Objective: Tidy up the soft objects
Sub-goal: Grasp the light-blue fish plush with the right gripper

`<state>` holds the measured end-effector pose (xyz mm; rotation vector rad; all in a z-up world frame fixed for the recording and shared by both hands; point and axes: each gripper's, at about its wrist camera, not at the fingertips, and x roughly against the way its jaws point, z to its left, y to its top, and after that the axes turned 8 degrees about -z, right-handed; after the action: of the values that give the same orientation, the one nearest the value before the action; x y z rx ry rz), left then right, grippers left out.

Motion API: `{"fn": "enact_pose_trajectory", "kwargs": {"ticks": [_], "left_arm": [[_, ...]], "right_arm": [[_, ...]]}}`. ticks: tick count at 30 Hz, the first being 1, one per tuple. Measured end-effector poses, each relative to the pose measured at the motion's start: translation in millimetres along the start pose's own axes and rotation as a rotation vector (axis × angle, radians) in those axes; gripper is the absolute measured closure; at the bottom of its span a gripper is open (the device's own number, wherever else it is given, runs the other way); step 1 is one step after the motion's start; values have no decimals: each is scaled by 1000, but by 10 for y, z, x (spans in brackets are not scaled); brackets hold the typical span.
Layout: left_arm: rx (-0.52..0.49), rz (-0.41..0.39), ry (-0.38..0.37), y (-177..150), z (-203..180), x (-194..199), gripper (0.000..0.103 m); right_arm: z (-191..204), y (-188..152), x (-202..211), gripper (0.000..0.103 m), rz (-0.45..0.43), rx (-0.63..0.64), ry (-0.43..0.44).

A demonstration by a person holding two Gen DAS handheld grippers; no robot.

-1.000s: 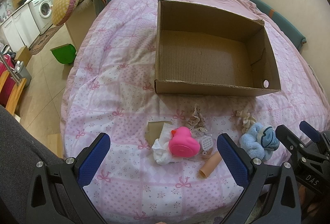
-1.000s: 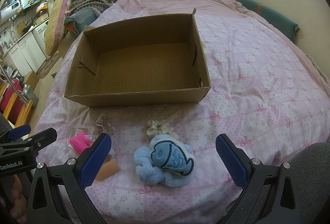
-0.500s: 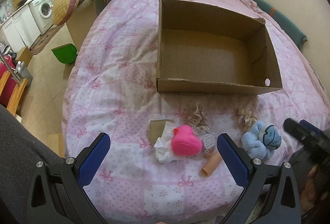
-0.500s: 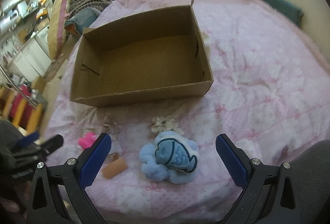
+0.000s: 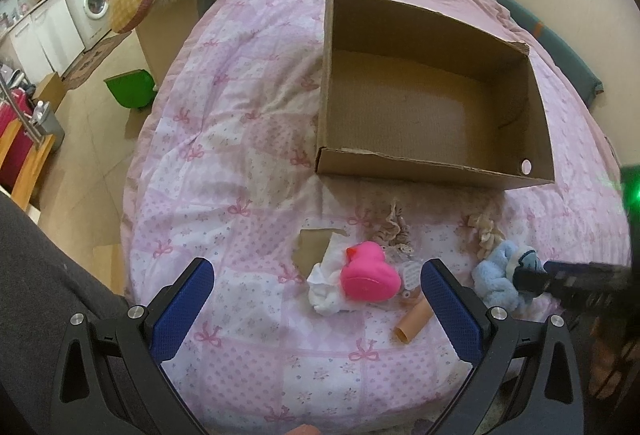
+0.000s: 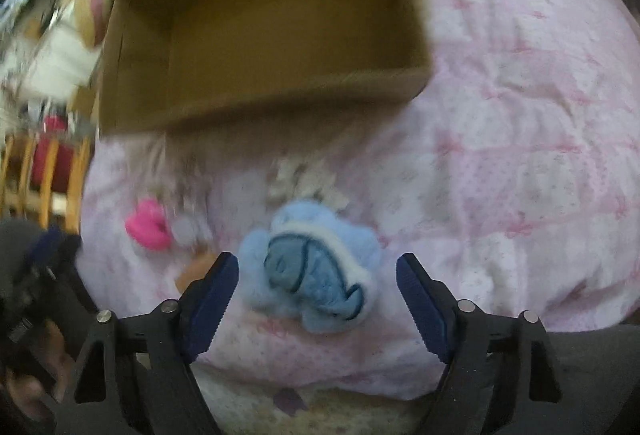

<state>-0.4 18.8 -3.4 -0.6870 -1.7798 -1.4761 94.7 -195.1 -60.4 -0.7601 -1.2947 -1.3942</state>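
A blue plush with a fish patch (image 6: 312,267) lies on the pink quilt, and it also shows in the left wrist view (image 5: 500,275). My right gripper (image 6: 318,291) is open, its jaws on either side of the plush, low over it. My left gripper (image 5: 316,299) is open and empty, above a pink rubber duck (image 5: 370,273) and a white cloth (image 5: 326,291). An open, empty cardboard box (image 5: 432,171) stands behind the objects. The right wrist view is blurred.
A beige scrunchie (image 5: 486,231), a patterned scrunchie (image 5: 394,227), a tan tube (image 5: 412,323) and a cardboard scrap (image 5: 312,249) lie on the quilt (image 5: 224,163). The bed edge drops to the floor at the left, with a green bin (image 5: 128,89).
My right gripper has moved down and forward to the blue plush, so its jaws now flank it. My left gripper has shifted only slightly.
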Motion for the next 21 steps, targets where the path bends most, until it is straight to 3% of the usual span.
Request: {"fn": "enact_pose_trajectory", "kwargs": {"ticks": [5, 7, 8, 10, 12, 14, 18, 21], "left_arm": [[6, 13, 0, 6, -5, -34, 0], [4, 13, -3, 9, -8, -32, 0], [3, 12, -5, 9, -11, -29, 0], [3, 13, -5, 9, -3, -28, 0], [7, 16, -4, 9, 1, -28, 0], [16, 19, -6, 15, 14, -26, 0], [27, 23, -3, 33, 41, -38, 0], [20, 31, 22, 97, 69, -83, 0]], "right_arm": [[339, -147, -244, 17, 5, 174, -90], [500, -213, -347, 31, 5, 257, -122], [543, -204, -394, 45, 13, 280, -131], [577, -191, -453, 53, 20, 302, -139], [582, -188, -491, 68, 14, 303, -139], [593, -170, -440, 76, -8, 295, -104], [561, -119, -144, 78, -47, 235, 56], [558, -78, 174, 78, -132, 224, 170]]}}
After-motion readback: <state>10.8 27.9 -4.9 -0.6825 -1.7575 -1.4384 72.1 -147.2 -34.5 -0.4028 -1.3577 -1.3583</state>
